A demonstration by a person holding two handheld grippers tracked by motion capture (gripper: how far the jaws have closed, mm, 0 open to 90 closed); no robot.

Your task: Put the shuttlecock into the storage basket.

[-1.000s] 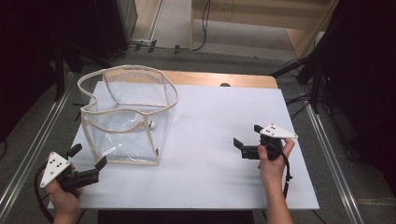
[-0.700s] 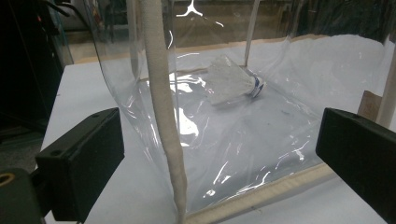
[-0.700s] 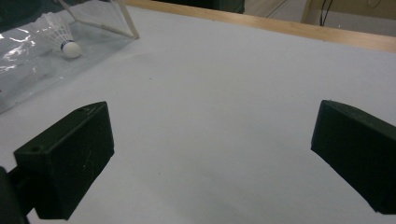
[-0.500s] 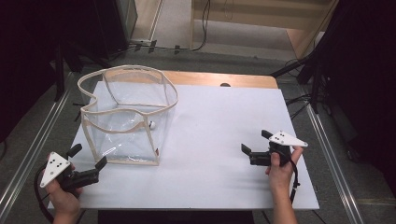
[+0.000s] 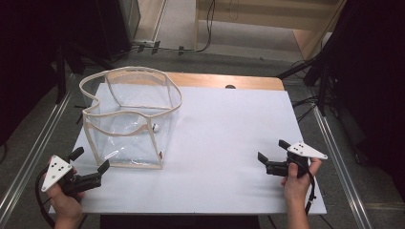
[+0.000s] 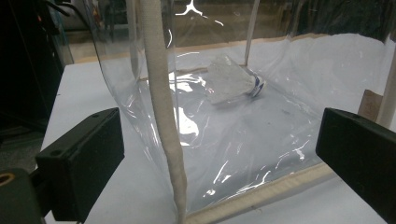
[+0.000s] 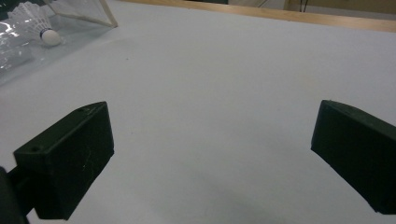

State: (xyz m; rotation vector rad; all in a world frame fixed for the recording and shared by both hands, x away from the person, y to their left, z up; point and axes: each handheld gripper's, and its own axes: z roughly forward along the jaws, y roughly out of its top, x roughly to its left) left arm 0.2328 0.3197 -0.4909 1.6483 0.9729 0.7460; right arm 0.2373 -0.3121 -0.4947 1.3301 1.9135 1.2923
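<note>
My left hand-held gripper (image 5: 88, 168) sits low at the near left corner of the counter (image 5: 229, 124), jaws spread wide and empty, aimed at the near corner of the clear bag (image 5: 129, 119) just ahead of it, probably so I can take the cloth-trimmed edge next. My right hand-held gripper (image 5: 270, 156) rests well apart on the bare right side, jaws also wide with nothing between them, pointing left across the white top; it looks parked clear of the bag. The bag stands open and upright at the back left, its beige rim holding the mouth up. The shuttlecock (image 5: 154, 127) lies on its side on the bag floor. High view gives layout but the shuttlecock is a speck there. Left gripper view shows the bag's corner seam (image 6: 163, 116) between my jaws and the shuttlecock (image 6: 236, 84) through the plastic, feathers and cork clear. Right gripper view catches the shuttlecock (image 7: 39, 25) far off at top left, cork towards me.
</note>
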